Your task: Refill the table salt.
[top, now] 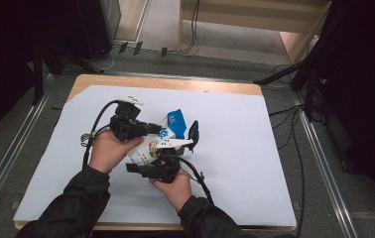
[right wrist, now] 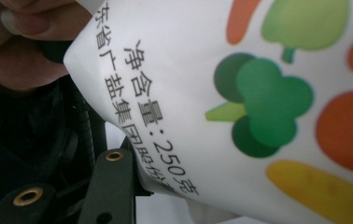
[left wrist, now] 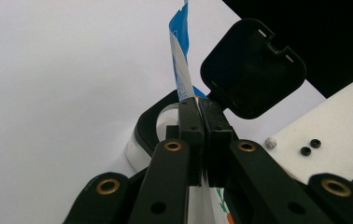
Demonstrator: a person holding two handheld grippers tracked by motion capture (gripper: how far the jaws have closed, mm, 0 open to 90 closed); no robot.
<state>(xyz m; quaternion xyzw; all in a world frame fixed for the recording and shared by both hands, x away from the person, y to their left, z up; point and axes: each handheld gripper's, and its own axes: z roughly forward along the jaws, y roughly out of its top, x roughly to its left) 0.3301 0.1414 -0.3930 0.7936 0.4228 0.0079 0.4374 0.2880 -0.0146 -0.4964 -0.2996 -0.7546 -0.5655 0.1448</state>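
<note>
A white bag (top: 152,148) with a blue top and printed vegetables is held between both grippers over the white sheet. My left gripper (top: 159,130) is shut on the bag's thin blue-and-white upper edge (left wrist: 180,60); its jaws (left wrist: 203,107) meet on it. My right gripper (top: 132,167) holds the bag's lower part; in the right gripper view one black finger (right wrist: 111,182) presses the bag (right wrist: 240,93), and the other is hidden behind it. Just beyond the left jaws stands a small white container (left wrist: 139,140) with a black rim, its black flip lid (left wrist: 251,70) open.
The white sheet (top: 245,148) covers a wooden table (top: 210,87). The container's lid (top: 193,130) stands right of the bag. Cables trail from both grippers. Dark stands and floor rails surround the table. The right gripper's white plate (left wrist: 338,130) lies close to the left jaws.
</note>
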